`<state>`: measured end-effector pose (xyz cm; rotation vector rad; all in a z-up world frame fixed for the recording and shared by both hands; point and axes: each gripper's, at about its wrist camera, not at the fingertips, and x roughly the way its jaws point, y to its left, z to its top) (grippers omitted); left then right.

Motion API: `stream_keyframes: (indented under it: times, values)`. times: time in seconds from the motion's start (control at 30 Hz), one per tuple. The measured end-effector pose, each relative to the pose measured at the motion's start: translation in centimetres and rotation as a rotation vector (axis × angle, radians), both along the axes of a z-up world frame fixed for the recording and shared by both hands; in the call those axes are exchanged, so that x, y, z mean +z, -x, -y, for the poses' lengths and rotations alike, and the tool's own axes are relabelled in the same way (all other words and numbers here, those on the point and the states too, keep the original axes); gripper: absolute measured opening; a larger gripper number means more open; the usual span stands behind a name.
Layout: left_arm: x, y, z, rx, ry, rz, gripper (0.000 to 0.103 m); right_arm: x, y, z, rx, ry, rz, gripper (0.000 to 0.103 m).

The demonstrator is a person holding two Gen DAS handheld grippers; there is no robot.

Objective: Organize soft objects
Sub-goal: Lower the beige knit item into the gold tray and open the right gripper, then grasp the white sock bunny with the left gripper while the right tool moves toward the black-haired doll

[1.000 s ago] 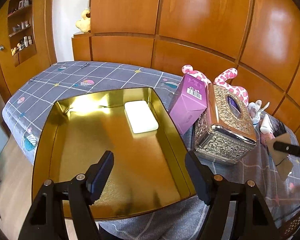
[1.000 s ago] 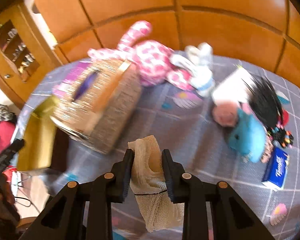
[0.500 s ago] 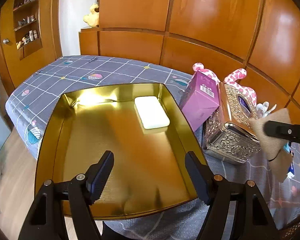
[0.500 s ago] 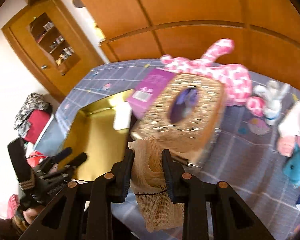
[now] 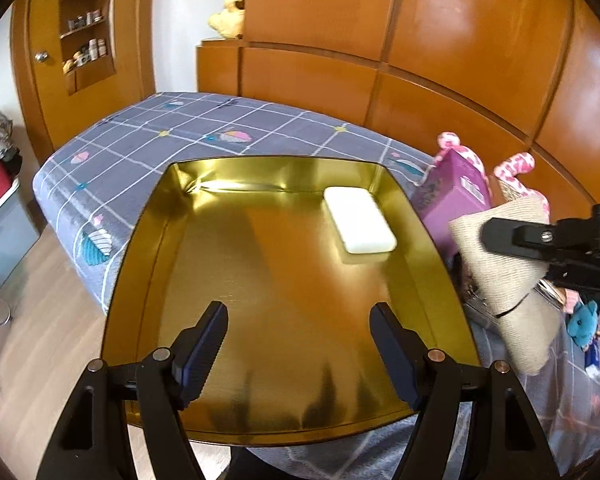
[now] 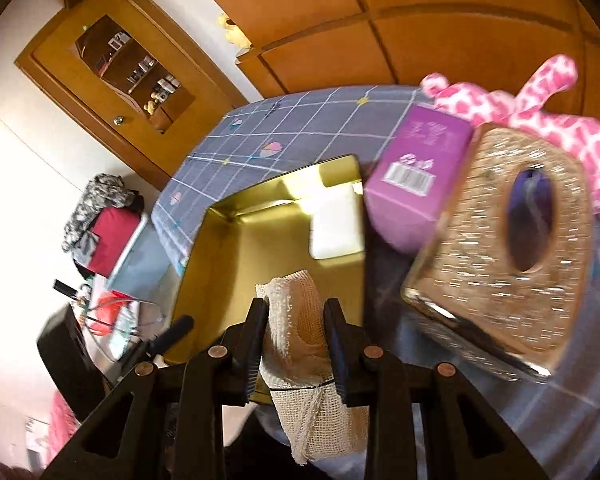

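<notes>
Right gripper (image 6: 295,334) is clamped on a beige mesh-fabric pouch (image 6: 300,320) tied with a thin black band; the pouch's lower end hangs loose below the fingers. In the left wrist view the same pouch (image 5: 508,276) is in the air at the right edge of the shallow gold metal tray (image 5: 132,248), just outside its right wall, with the right gripper (image 5: 500,236) coming in from the right.

Left gripper (image 5: 298,344) has jaws spread wide with nothing between them, hovering over the near end of the tray.

Inside the tray: a white rounded-rectangle soft pad (image 5: 360,220) lying flat in the far right corner, close to the right wall. Rest of the tray floor is bare gold metal.

Tray sits on a bed with a grey-blue grid-pattern sheet (image 5: 148,136). Right of the tray: purple cardboard box (image 6: 416,168) leaning by the wall, then an ornate gold metal tissue box (image 6: 500,264), blurred in the right wrist view. A pink-and-white spotted plush toy (image 6: 540,112) lies behind both. Small blue plush (image 5: 582,322) at the far right, partly hidden by the pouch.
</notes>
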<state>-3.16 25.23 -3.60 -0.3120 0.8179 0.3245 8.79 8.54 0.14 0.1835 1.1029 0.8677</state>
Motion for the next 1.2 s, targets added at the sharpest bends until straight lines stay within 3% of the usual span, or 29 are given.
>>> stream_keyframes:
  times: [0.07, 0.2, 0.3, 0.73, 0.83, 0.9, 1.0, 1.2]
  values:
    - [0.0, 0.1, -0.5, 0.016, 0.005, 0.004, 0.074, -0.6, -0.3, -1.2, 0.001, -0.01, -0.025, 0.031]
    - [0.0, 0.3, -1.2, 0.037, -0.001, 0.005, 0.074, -2.0, -1.4, -3.0, -0.036, 0.01, -0.035, 0.046]
    - [-0.2, 0.3, -1.6, 0.047, 0.002, -0.002, 0.074, -2.9, -1.7, -3.7, -0.039, 0.026, -0.039, 0.046]
    - [0.7, 0.5, -0.9, 0.019, -0.02, 0.032, 0.077, -2.8, 0.8, -2.2, -0.089, 0.152, 0.15, 0.049]
    - [1.2, 0.6, -0.1, -0.001, -0.034, 0.051, 0.079, -2.1, 1.7, -1.3, -0.111, 0.179, 0.229, 0.063]
    - [1.5, 0.6, 0.6, -0.019, -0.047, 0.058, 0.079, -1.7, 2.3, -0.6, -0.122, 0.185, 0.266, 0.063]
    - [1.8, 0.6, 1.5, -0.048, -0.054, 0.064, 0.079, -1.1, 3.2, 0.6, -0.143, 0.193, 0.319, 0.072]
    - [2.4, 0.5, 3.4, -0.1, -0.071, 0.076, 0.079, -0.5, 3.9, 2.9, -0.195, 0.191, 0.343, 0.073]
